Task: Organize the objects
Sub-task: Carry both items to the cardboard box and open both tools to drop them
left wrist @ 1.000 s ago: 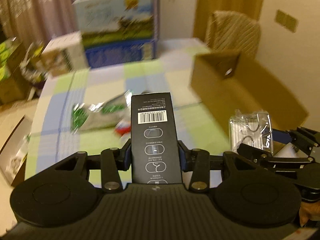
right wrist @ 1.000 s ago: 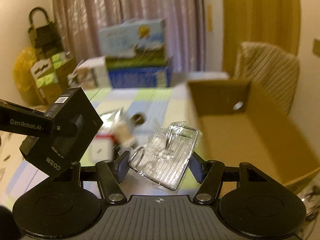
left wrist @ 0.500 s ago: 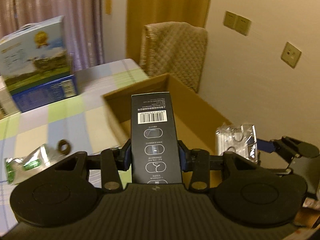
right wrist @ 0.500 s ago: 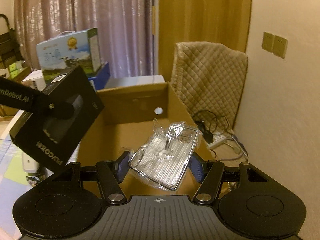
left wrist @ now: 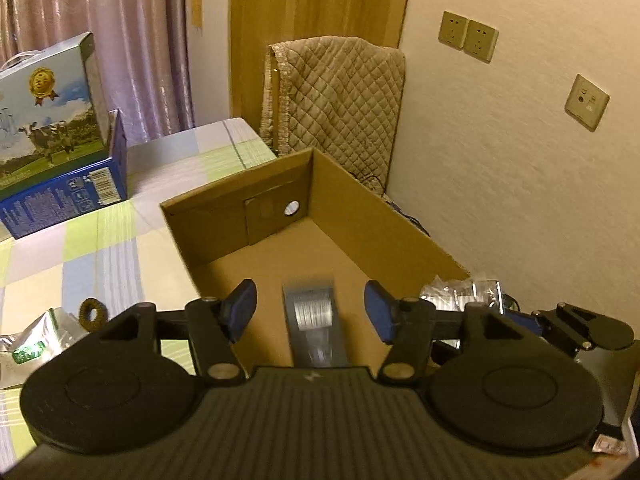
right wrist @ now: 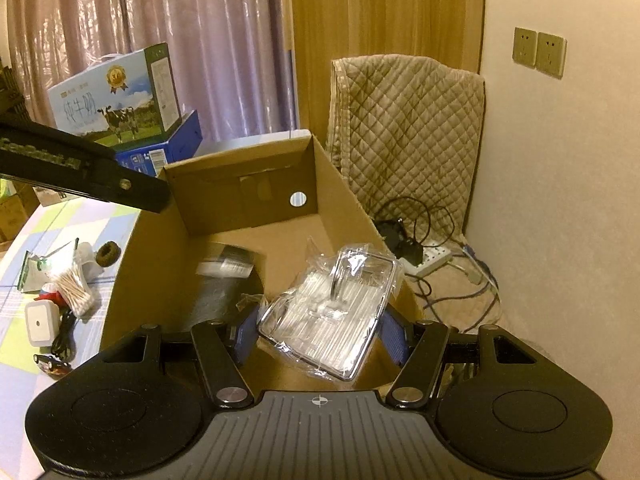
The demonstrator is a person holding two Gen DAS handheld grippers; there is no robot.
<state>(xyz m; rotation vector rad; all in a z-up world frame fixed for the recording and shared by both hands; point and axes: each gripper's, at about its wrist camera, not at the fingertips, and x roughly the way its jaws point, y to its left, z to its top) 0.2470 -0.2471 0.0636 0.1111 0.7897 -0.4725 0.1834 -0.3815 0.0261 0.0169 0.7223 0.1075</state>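
**Left jaws empty over the carton; the right-hand packet is next**

The left gripper [left wrist: 310, 312] hangs over the open brown cardboard carton [left wrist: 372, 216] with its blue-padded fingers [left wrist: 240, 310] spread wide and nothing between them. Straight ahead of and below those fingers, midway between the two pads, the long black printed product box [left wrist: 314, 320] shows blurred against the carton floor, its long axis running the same way the fingers point. Whether it has landed or is mid-fall cannot be told; the right wrist view shows the same box [right wrist: 228, 276] inside the carton, smeared, to the left of the right fingers.

The right gripper [right wrist: 320, 330] is clamped on a clear crinkled plastic packet with a metal-edged item inside [right wrist: 332, 312]. The packet juts forward beyond the fingertips and tilts to the right, its long axis roughly along the fingers. Under and ahead of the fingertips lie the carton's floor and its right-hand wall, so the release spot seems directly below; a slight shift left, away from that wall, would probably keep the packet from catching the rim.

Loose items lie on the checked cloth [right wrist: 16, 344], well to the left of both grippers.
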